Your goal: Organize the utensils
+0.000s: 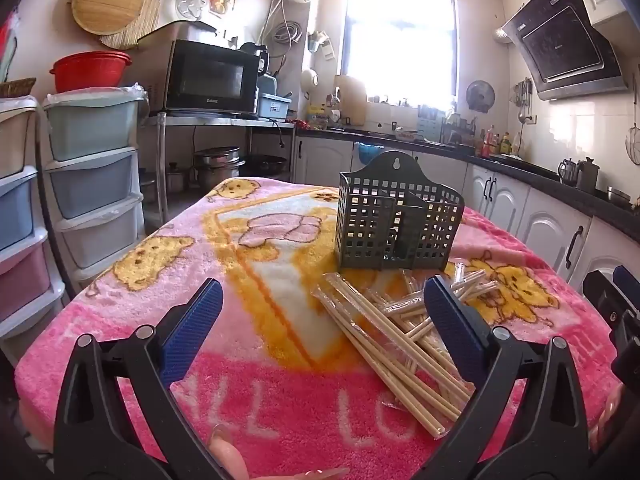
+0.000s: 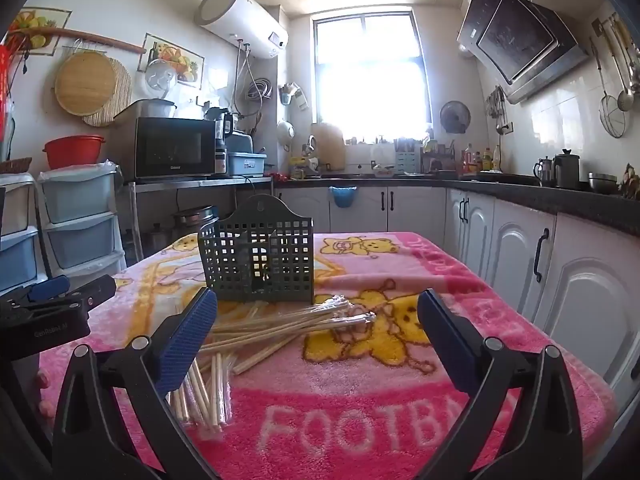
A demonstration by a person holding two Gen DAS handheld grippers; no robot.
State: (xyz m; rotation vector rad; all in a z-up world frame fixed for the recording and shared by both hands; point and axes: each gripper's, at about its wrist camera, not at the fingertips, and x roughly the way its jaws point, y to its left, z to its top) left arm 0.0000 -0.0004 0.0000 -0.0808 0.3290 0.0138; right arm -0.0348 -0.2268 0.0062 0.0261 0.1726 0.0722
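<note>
Both claws, left claw (image 1: 322,312) and right claw (image 2: 318,322), gape fully wide, empty, above the wrapped chopsticks (image 1: 384,344).

One holder (image 1: 396,224) stands on the bench (image 1: 120,340), with at least two compartments showing behind its grid; a full count cannot be made. One loose pile of chopsticks (image 1: 400,344) lies before it, in clear wrappers; the sticks overlap too much to count, but there are well over a dozen. Two tools are in view: the left tool (image 1: 324,328) and the right tool (image 2: 316,332), each with two blue pads. One blanket (image 2: 360,420) covers the bench. Behind stand one microwave (image 1: 212,78), one red basin (image 1: 90,70) and two stacks of drawers (image 1: 94,176).
</note>
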